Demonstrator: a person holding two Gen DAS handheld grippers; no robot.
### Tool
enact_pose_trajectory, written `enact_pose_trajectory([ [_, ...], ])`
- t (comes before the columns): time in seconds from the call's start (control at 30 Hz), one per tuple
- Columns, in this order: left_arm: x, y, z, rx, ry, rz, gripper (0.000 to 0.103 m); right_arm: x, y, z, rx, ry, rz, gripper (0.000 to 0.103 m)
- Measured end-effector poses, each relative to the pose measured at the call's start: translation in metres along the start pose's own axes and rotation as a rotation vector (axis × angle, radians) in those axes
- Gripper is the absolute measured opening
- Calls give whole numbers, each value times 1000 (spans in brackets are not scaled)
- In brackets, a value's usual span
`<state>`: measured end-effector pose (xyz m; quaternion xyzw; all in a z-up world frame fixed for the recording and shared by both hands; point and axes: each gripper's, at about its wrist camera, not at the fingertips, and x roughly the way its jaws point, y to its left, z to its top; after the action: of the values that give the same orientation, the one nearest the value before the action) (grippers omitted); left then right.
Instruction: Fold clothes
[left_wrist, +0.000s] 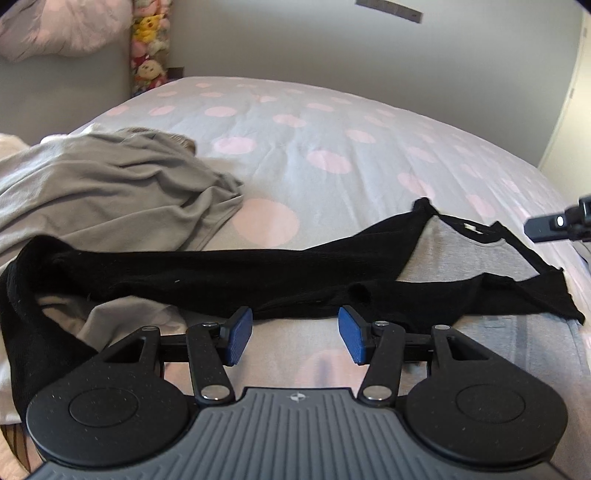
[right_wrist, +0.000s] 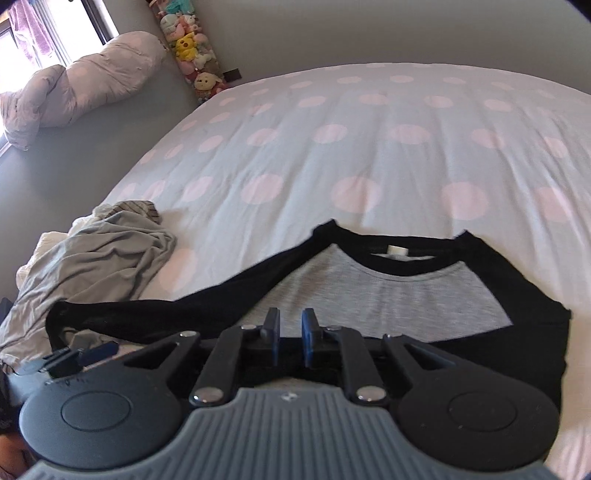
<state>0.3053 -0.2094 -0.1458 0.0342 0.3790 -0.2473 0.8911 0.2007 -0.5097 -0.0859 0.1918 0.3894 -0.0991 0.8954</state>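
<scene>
Nearest, the left gripper (left_wrist: 295, 334) hung with its blue pads (left_wrist: 238, 336) spread wide and nothing between them, poised just at the near edge of the shirt's black sleeve (left_wrist: 166, 275); the right gripper (right_wrist: 290, 332) stood over the shirt's grey chest, its jaws parted by a narrow gap with nothing between them; beneath both, a raglan shirt (right_wrist: 388, 295), grey body with black sleeves and black collar, lay face up on the bed, neck label away from the viewer, one long sleeve stretched flat toward the left; beside that sleeve, touching its end, a crumpled grey garment (left_wrist: 110, 184) sat in a heap; beyond, the bedcover (right_wrist: 369, 147), pale with pink dots, ran bare to the far wall; farthest, a bundled duvet (right_wrist: 81, 85) lay by the window and a column of plush toys (right_wrist: 188, 48) stood in the corner.
</scene>
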Motion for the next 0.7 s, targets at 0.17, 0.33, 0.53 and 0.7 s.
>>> enact_pose_trajectory([
  [0.17,-7,-41,-5,168,-32,-22,50,-25,-60,-35,-17,-8,-110,16],
  [0.33,1,-78,-15,331,-18,-1,50,-43,-107,-67,-102,-1,-187,17],
  [0.53,31,-106,-26,589,10,65,50,-41,-118,-87,-276,0,-204,30],
  [0.7,46,-112,-31,690,20,59,45,-15,-103,-86,-455,8,-178,41],
])
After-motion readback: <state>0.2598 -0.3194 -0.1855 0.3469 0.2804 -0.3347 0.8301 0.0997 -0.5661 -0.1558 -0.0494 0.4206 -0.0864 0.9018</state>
